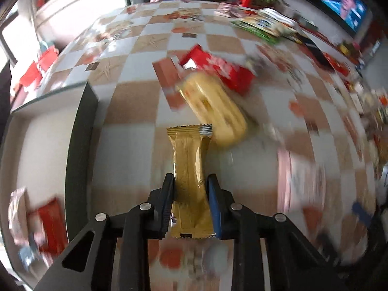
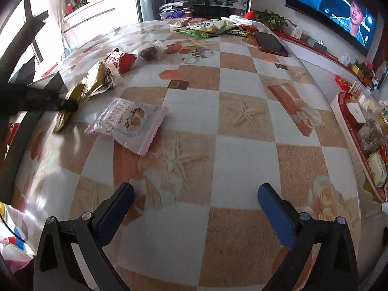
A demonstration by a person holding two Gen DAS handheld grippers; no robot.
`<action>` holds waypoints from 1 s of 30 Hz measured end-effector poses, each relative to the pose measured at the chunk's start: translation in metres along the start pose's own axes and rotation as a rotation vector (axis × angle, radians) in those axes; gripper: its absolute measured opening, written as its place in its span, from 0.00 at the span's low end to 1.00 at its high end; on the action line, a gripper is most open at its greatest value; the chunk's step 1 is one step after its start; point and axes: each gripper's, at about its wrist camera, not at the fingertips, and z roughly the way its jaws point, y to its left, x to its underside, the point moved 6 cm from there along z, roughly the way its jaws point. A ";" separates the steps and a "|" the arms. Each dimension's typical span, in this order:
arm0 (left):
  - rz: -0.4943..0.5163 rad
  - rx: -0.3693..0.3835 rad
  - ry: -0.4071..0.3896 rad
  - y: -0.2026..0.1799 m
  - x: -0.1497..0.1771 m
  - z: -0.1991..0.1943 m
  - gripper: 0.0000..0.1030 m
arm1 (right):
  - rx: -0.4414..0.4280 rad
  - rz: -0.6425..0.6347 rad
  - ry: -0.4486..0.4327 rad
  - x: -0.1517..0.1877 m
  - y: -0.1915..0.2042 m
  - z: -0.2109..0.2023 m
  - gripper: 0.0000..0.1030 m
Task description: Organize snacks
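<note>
Clamping gold snack pkt (image 1: pixel 190 184), left hand-held gripper (image 1: pixel 190 181), lengthwise btwn pads

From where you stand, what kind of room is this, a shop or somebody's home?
Most likely a home living or dining room. A table with a checked, seashell-printed cover holds loose snack packets, a large television plays on the wall, and a potted plant stands behind the table.

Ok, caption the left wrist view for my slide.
Left hand-held gripper shut on a gold snack packet above the checkered tablecloth.
</note>
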 end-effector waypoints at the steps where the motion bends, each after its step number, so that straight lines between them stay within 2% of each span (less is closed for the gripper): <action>1: 0.016 0.005 -0.017 -0.004 0.014 -0.006 0.29 | 0.003 0.003 0.000 0.002 0.000 -0.002 1.00; 4: 0.040 0.018 -0.068 -0.013 0.048 -0.022 0.30 | 0.012 0.014 -0.003 0.011 0.001 -0.007 1.00; 8: 0.027 0.009 -0.136 -0.010 0.068 -0.031 0.34 | 0.036 0.042 -0.048 0.031 0.004 -0.020 1.00; 11: 0.042 0.035 -0.149 -0.015 0.068 -0.030 0.57 | 0.051 0.060 -0.080 0.040 0.006 -0.028 1.00; 12: 0.049 0.030 -0.149 -0.018 0.069 -0.029 0.72 | 0.056 0.066 -0.087 0.042 0.006 -0.029 1.00; 13: 0.053 0.023 -0.147 -0.019 0.069 -0.026 0.81 | 0.059 0.071 -0.092 0.043 0.006 -0.030 1.00; 26: 0.029 0.014 -0.180 -0.016 0.077 -0.027 0.83 | 0.096 0.103 -0.169 0.050 0.008 -0.035 1.00; 29: 0.026 0.008 -0.180 -0.016 0.077 -0.027 0.85 | 0.096 0.101 -0.173 0.050 0.008 -0.035 1.00; 30: 0.024 0.007 -0.175 -0.015 0.078 -0.026 0.92 | 0.096 0.102 -0.173 0.050 0.008 -0.035 1.00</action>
